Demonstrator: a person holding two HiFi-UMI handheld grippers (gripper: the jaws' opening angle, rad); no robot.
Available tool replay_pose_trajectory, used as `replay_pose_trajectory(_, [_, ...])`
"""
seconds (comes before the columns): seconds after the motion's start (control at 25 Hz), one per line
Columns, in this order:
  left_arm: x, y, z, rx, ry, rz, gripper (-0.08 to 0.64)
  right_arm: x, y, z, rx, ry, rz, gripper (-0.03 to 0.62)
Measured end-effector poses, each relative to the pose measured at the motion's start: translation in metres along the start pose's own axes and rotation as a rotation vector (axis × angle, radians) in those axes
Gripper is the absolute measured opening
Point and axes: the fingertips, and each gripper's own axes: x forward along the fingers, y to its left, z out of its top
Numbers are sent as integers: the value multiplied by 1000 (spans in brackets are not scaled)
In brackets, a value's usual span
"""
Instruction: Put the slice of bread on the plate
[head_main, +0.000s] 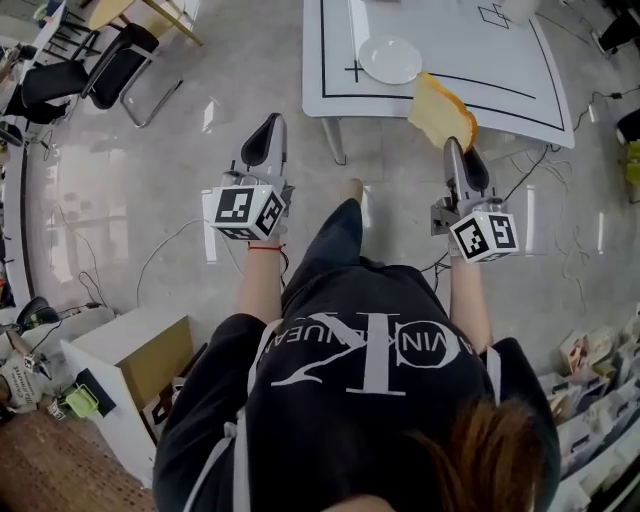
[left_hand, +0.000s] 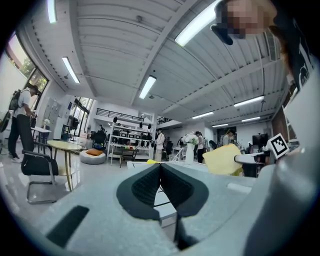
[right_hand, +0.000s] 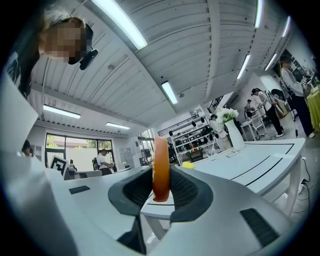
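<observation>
The left tongs (head_main: 268, 128) are clenched on nothing, their dark pads meeting, and they hang over the floor to the left of the worktop (head_main: 500, 70). The plate (head_main: 390, 60) sits bare on the worktop's near left part. The slice of bread (head_main: 440, 112) is in the air to the right of the plate and nearer than it, about over the worktop's near edge. It stands on edge, pinched at its lower crust by the right tongs (head_main: 453, 148). Their pads press flat on both faces, with most of the slice sticking out beyond them.

The slice looks light, soft and easily crushed, with a pale crumb and a browner, firmer crust. A hold near the crust edge, as here, is likely the safest, since a hard squeeze in the middle could dent or tear it. It will probably flop when tipped flat, so a low, gentle release should suit it.

For writing, the left marker cube (head_main: 243, 210) shows only black and white squares. The person's dark shirt (head_main: 360, 360) bears large pale letters, upside down and creased, which I cannot read in full. The right marker cube (head_main: 484, 235) is also wordless. The worktop carries black lines and a small cross (head_main: 354, 70) just left of the plate, but no words.
</observation>
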Motion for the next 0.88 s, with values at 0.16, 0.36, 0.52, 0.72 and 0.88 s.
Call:
replay_pose_trajectory(0.16, [43,8,-4,-15,19,-29,8,30,-15,-2,19,30,-14,94])
replay_pose_trajectory(0.36, [91,11,-8,-21,35,-73,8,69,-33,-11,100,83,-10,94])
replay_pose_trajectory(0.52, [119,15,-17,-25,71,-104,8,94,-44,-21,159,119,-20,94])
replay_pose_trajectory(0.72, [148,29,-21,-44,88,-117,8,123,-48,-32,215,168,-10,94])
replay_pose_trajectory(0.88, [174,31,-34,-64,115,-140,8,145,-55,-40,253,199,-10,94])
